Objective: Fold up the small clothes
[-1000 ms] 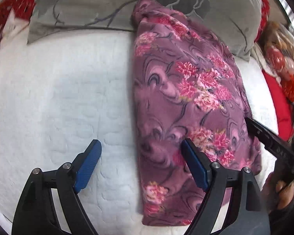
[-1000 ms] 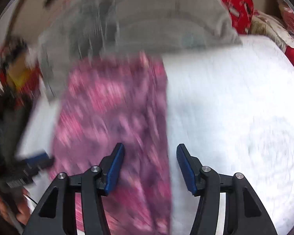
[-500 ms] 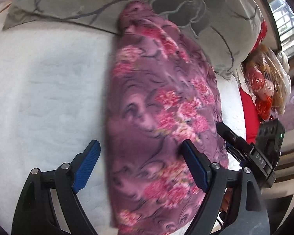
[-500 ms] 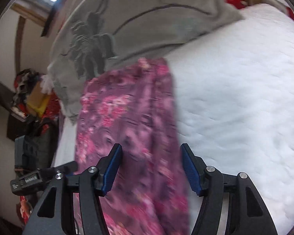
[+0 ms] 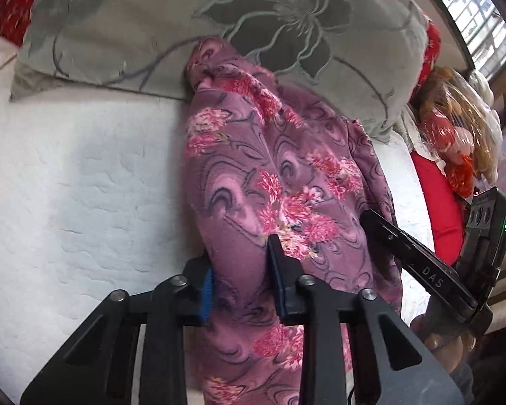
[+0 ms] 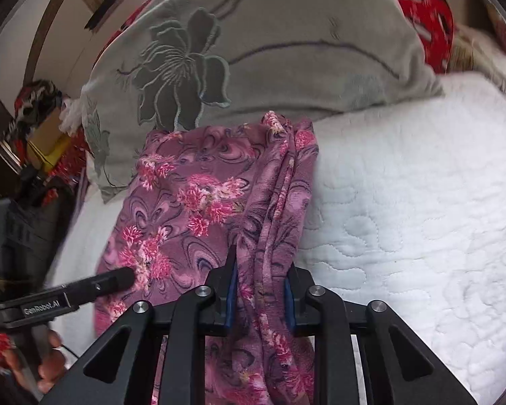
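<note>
purple floral garment (image 5: 280, 182) lies lengthwise on the bed (image 5: 84, 185), running from the frame bottom up to the pillow (image 5: 219, 27); left gripper (image 5: 241, 270) and right gripper (image 6: 259, 285) have just closed, both fingers pinching its near end.

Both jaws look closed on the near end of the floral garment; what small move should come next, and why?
Probably lift the near end and carry it toward the pillow. The left gripper and right gripper, jaws just closed, each pinch the garment, which lies lengthwise on the white quilt.
</note>
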`<state>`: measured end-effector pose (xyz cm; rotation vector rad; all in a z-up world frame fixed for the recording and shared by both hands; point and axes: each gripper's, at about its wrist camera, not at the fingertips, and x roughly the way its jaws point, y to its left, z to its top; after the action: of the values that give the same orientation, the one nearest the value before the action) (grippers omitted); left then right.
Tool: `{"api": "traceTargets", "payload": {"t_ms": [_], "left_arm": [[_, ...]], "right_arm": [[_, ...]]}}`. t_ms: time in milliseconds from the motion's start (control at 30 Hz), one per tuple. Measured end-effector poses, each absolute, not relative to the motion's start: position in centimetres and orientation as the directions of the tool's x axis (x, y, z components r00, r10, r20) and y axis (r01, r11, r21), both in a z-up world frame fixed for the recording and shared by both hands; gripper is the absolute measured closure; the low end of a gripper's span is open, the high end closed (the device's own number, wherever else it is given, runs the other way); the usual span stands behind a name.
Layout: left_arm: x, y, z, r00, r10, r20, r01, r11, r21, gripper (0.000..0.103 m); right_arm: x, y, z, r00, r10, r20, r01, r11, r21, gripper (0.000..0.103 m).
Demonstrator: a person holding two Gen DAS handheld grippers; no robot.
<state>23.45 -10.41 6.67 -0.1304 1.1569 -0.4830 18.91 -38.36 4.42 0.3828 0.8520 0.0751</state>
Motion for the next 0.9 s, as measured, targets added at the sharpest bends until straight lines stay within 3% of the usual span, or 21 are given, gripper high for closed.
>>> {"api": "traceTargets", "payload": {"t_ms": [333, 600, 900], "left_arm": [[21.1, -8.9, 9.0, 0.367, -0.408, -0.836, 0.316, 0.9, -0.301, 0.08], [18.4, -3.8, 11.0, 0.427, -0.354, -0.832, 0.3, 0.924, -0.239, 0.08], [16.1, 2.1, 8.8, 0.405, -0.297, -0.865, 0.206, 0.951, -0.23, 0.08]], "right_arm": [[15.9, -33.9, 7.7, 0.703, 0.11, -0.703, 0.097, 0.964, 0.248, 0.082], [13.6, -28.5, 9.5, 0.714, 0.169, -0.679, 0.046, 0.957, 0.286, 0.082], [12.1, -22.1, 7.8, 0.659, 0.244, -0.712, -0.028, 0.953, 0.302, 0.082]]}}
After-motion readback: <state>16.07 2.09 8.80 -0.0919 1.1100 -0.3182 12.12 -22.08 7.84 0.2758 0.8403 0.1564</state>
